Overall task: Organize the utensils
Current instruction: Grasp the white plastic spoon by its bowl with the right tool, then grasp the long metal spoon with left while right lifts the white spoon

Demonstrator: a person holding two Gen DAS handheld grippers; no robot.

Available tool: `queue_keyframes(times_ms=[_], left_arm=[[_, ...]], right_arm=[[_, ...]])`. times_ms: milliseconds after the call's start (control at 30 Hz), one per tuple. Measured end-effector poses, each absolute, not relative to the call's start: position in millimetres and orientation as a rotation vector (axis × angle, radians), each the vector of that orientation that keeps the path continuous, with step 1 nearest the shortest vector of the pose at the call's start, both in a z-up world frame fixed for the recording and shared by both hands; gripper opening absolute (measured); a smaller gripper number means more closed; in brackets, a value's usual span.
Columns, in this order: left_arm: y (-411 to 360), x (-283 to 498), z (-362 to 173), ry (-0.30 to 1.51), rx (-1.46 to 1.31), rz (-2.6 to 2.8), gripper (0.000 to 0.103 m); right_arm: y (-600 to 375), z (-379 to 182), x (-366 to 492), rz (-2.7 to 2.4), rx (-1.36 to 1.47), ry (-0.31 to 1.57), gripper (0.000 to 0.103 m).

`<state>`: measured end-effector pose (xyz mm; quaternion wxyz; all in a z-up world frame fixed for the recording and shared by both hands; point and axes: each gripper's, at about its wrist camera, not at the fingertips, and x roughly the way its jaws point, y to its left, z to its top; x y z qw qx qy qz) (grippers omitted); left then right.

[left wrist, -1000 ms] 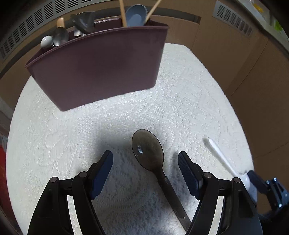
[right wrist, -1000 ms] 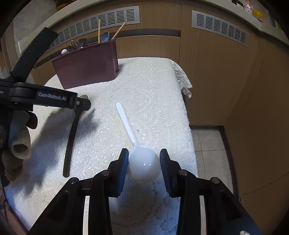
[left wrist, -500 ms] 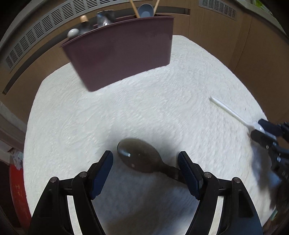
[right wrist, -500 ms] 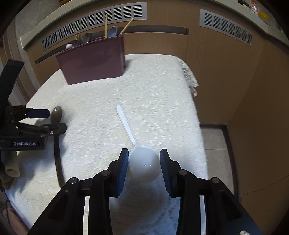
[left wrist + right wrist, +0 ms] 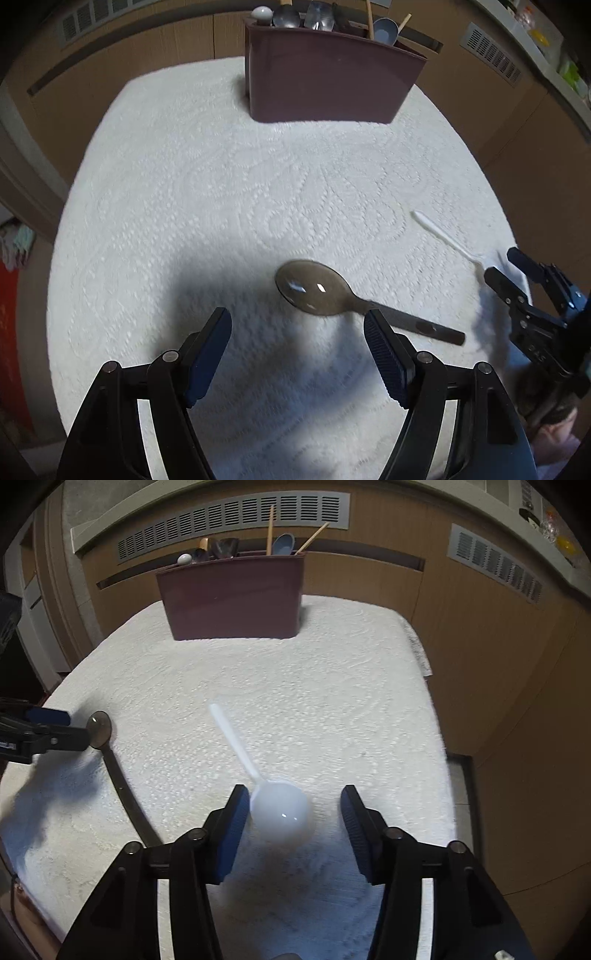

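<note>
Now between pick-ups: right gripper (image 5: 291, 812) jaws just opening, white plastic spoon (image 5: 280, 810) loose between them on table (image 5: 221, 184); left gripper (image 5: 297, 332) released beside dark spoon (image 5: 314, 288), re-gripping needed before maroon utensil holder (image 5: 232, 598).

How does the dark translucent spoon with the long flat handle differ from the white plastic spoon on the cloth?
The dark translucent spoon has a smoky brown bowl and a flat dark handle; the white plastic spoon is opaque white with a thin tapered handle. The dark spoon lies clear ahead of the left gripper; the white spoon's bowl sits between the right gripper's open jaws. Both lie on the white lace cloth.
</note>
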<state>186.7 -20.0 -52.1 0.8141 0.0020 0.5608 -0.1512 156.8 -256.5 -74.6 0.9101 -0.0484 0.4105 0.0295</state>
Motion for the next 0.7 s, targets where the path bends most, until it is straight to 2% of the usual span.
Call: queue_keyframes(times_ms=[67, 200, 367, 567, 667, 700], left_arm=[[-25, 184, -53, 1.225, -0.031, -0.349, 0.075], [-37, 196, -65, 1.284, -0.110, -0.371, 0.075], [-68, 215, -65, 1.244, -0.085, -0.377, 0.075], [-113, 222, -68, 1.156, 0.067, -0.385, 0.075], [-127, 213, -71, 1.081, 0.172, -0.355, 0.067], [-130, 208, -71, 1.050, 0.205, -0.355, 0.057]], right_arm=[[-265, -73, 154, 0.035, -0.103, 0.833, 0.066], [-290, -70, 152, -0.018, -0.052, 0.828, 0.067], [-312, -70, 147, -0.071, -0.013, 0.828, 0.068], [-314, -70, 142, -0.074, -0.023, 0.818, 0.078], [-310, -70, 142, -0.059, -0.040, 0.817, 0.080], [-310, -70, 143, -0.053, -0.042, 0.821, 0.080]])
